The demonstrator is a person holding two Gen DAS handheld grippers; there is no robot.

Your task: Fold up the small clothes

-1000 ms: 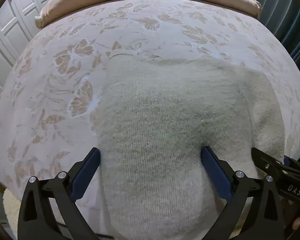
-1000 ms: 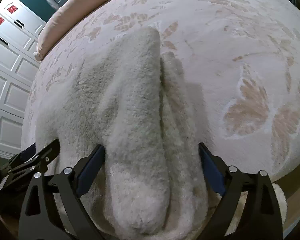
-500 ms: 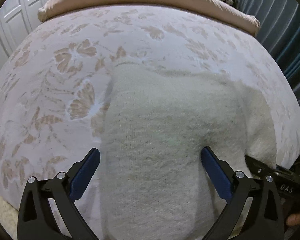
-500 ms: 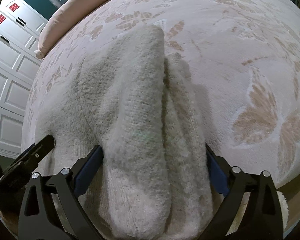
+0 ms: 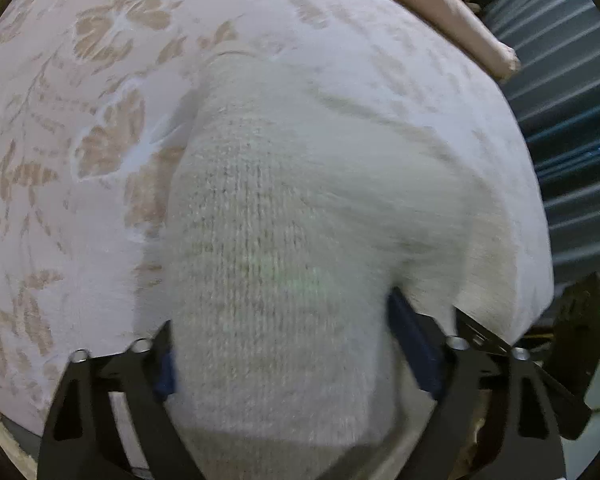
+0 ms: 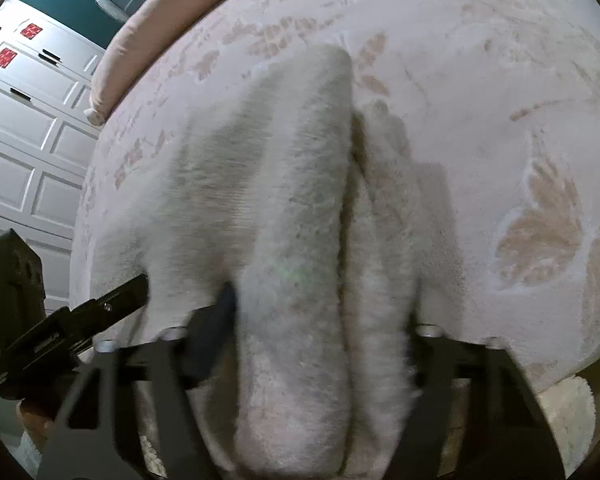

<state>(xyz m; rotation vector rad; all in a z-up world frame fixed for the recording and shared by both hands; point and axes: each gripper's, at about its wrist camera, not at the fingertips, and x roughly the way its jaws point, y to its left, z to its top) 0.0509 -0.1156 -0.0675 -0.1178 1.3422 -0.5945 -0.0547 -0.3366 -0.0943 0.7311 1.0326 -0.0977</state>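
Observation:
A cream knit sweater (image 5: 280, 200) lies on the flowered bedspread (image 5: 60, 220), its near hem hanging over the bed's edge. My left gripper (image 5: 284, 352) is closing on the hem; the knit fills the gap and both blue pads touch it. In the right wrist view the sweater (image 6: 292, 180) shows a folded ridge and a sleeve running away from me. My right gripper (image 6: 320, 320) is closing on that ridge, which bunches between the fingers and hides the right pad. The left gripper (image 6: 80, 320) reaches in at the lower left, touching the cloth.
A peach bolster (image 5: 440, 4) lies along the far side of the bed. Dark slatted curtains (image 5: 572, 120) hang at the right, and white panelled wardrobe doors (image 6: 28, 140) stand at the left. A fluffy rug (image 6: 568, 408) shows below the bed's edge.
Both grippers' jaws have come together onto the sweater's near hem, the right more than the left. The left wrist view has swung and rolled leftward, and the cloth now bunches up between the pads.

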